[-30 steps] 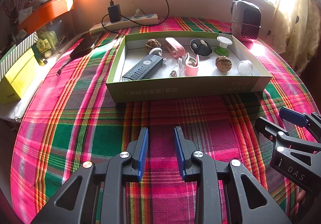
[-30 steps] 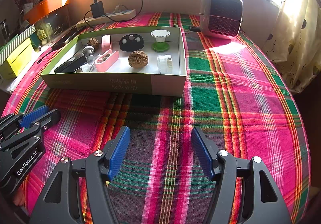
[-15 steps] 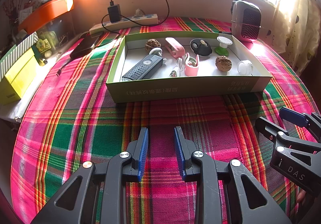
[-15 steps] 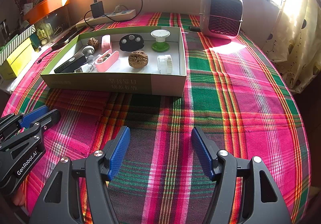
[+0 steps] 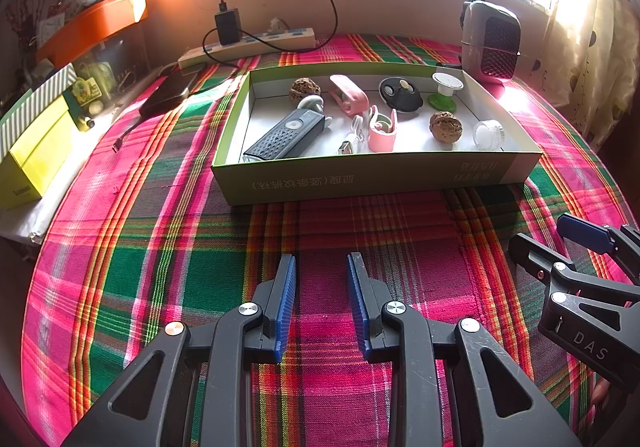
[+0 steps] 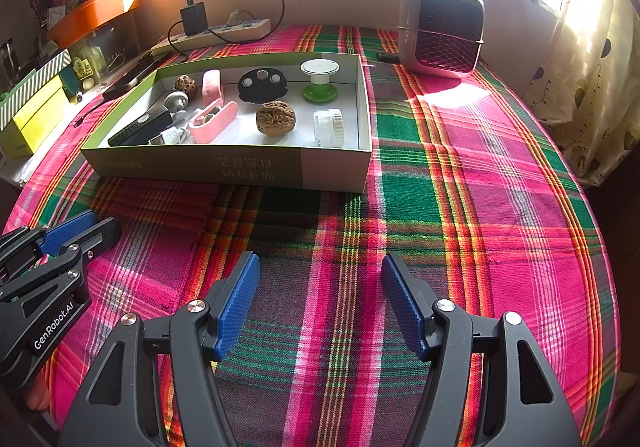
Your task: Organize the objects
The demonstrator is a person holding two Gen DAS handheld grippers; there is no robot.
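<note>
A shallow green box (image 5: 360, 179) (image 6: 200, 167) sits on the plaid cloth ahead of both grippers. Inside it lie a black remote-like device (image 5: 286, 135), two walnuts (image 5: 445, 126) (image 6: 275, 118), pink clips (image 5: 348, 95), a black disc (image 6: 262, 84), a green-and-white spool (image 6: 319, 81) and a clear little jar (image 6: 329, 127). My left gripper (image 5: 321, 259) hovers over the cloth short of the box, open, nothing between its blue pads. My right gripper (image 6: 320, 261) stands wider open beside it, also holding nothing.
A small heater (image 6: 444, 31) stands at the back right. A power strip (image 5: 248, 45) with a charger lies along the back wall. A dark flat device (image 5: 168, 93) and a yellow box (image 5: 36, 151) sit to the left. Curtains hang at the right.
</note>
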